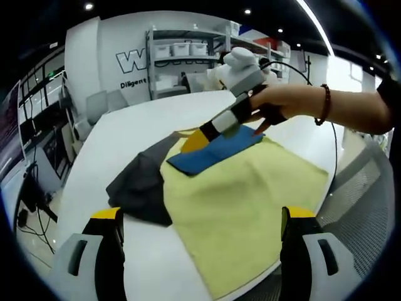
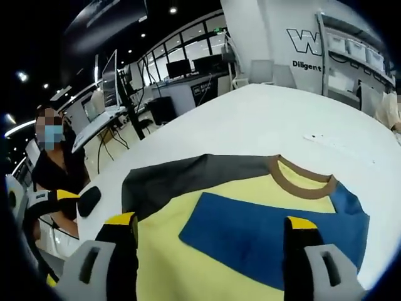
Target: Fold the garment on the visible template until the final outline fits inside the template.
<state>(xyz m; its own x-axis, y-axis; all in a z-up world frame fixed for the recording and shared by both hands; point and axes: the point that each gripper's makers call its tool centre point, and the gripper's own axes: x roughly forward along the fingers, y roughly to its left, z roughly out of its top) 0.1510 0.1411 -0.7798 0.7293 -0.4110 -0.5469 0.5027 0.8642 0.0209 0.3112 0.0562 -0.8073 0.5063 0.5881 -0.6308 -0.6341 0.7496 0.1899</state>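
A yellow T-shirt [image 1: 238,207] lies flat on the white table [image 1: 125,132]. Its dark grey sleeve [image 1: 141,182] spreads out to the left, and its blue sleeve [image 1: 213,153] is folded over the chest. In the left gripper view my left gripper [image 1: 203,241] stands open above the shirt's near edge. A hand holds my right gripper [image 1: 210,133] low over the blue sleeve near the collar. In the right gripper view my right gripper [image 2: 213,244] is open, the blue sleeve [image 2: 269,232] lying between its jaws, with the brown collar [image 2: 301,179] and grey sleeve [image 2: 188,175] beyond.
The table's curved edge runs close by the shirt on the right, with a mesh chair [image 1: 369,188] beside it. Shelves with white bins [image 1: 182,50] stand at the back. Desks with monitors [image 2: 182,66] are past the table's far side.
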